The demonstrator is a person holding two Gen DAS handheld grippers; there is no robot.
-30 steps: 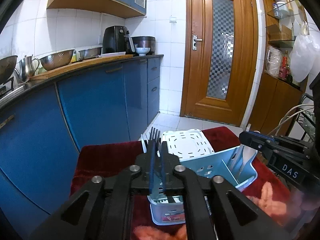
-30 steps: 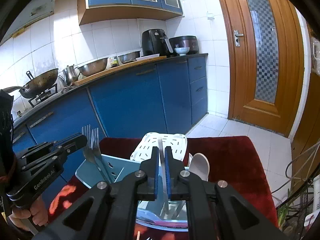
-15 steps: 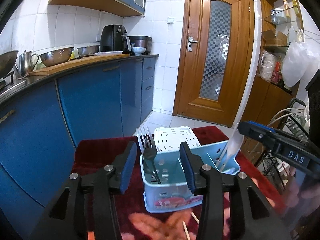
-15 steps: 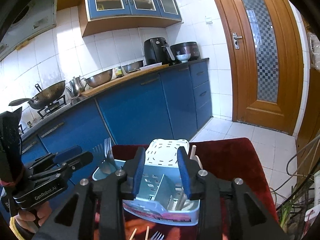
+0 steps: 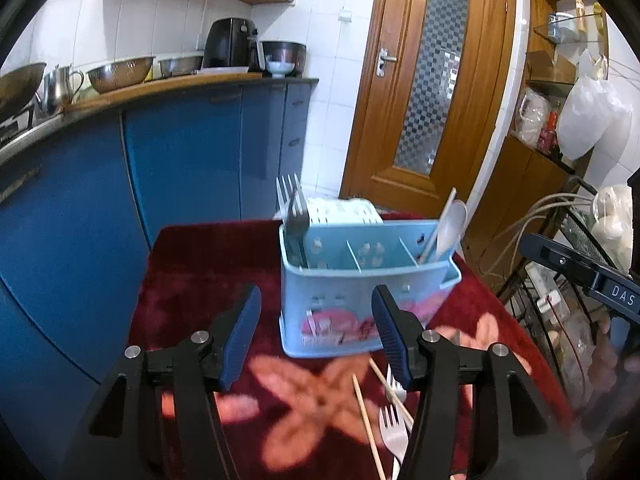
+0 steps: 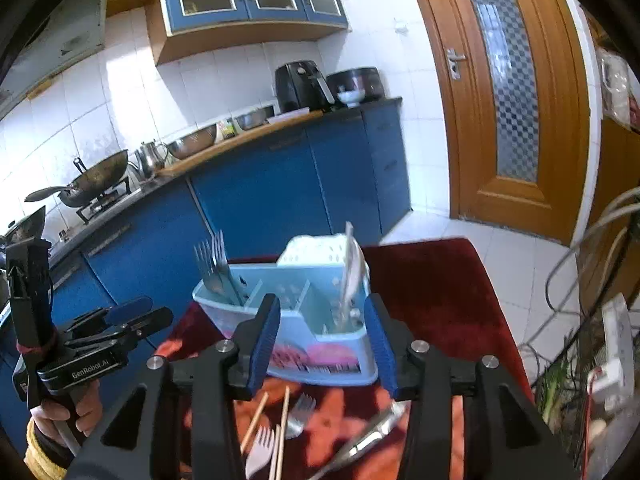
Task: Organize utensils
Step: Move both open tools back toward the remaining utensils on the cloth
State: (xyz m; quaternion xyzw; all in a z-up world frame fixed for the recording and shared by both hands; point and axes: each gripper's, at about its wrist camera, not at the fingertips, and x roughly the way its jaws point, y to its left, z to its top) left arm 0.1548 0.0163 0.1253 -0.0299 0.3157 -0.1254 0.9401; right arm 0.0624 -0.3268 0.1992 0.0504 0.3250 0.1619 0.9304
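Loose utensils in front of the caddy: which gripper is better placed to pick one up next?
Probably right. The right gripper, jaws opening and empty, has the chopsticks, plastic fork and a metal utensil below it. The left gripper sees them off to its right.

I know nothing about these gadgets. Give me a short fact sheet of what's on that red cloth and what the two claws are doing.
Holder: light blue caddy with three compartments, on the red cloth
Left compartment: metal forks, standing upright
Middle compartment: looks empty
Right compartment: white spoon and one chopstick
Loose on cloth: white fork, chopsticks, metal utensils
Left claw: jaws opening, nothing between them
Right claw: jaws opening, nothing held
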